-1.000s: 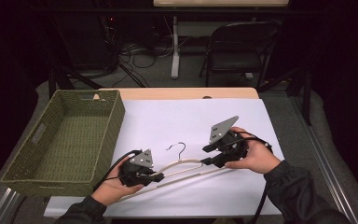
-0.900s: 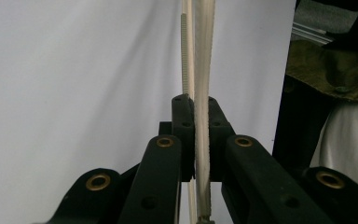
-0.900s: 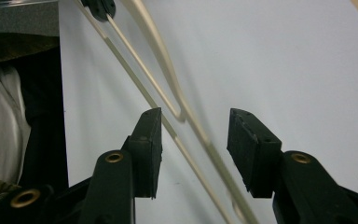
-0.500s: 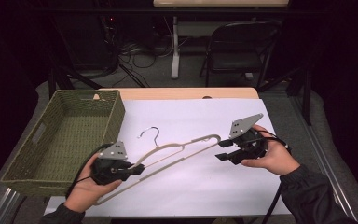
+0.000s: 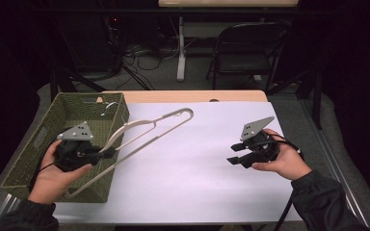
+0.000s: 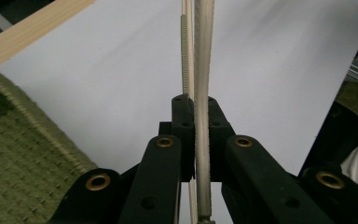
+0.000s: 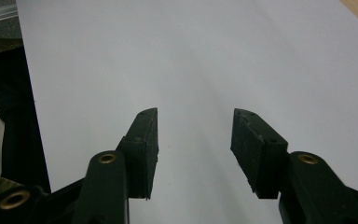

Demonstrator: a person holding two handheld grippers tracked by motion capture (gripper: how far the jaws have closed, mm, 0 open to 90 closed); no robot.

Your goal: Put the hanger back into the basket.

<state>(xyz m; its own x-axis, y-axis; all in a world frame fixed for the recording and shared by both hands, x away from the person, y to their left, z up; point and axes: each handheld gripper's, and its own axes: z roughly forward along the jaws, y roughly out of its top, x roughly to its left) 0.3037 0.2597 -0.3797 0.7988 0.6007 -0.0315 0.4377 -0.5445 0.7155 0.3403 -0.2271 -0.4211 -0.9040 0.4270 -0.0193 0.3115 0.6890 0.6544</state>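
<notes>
Beige and slender, the clothes hanger [image 5: 147, 129] is carried above the woven basket [image 5: 33, 144] rim, clamped at one arm by the left gripper [image 5: 107, 153]. It is judged light, stiff, slightly slippery. The right gripper [image 5: 236, 159] fingers, just opened, hold nothing above the tabletop [image 5: 188, 173].

Readable text: none in any view.
Labels and brands: none can be read on the hanger [image 5: 144, 132], the woven basket [image 5: 38, 144] or the white sheet [image 5: 197, 159].
Numbers and signs: none can be read on the grippers' black parts or grey plates.
</notes>
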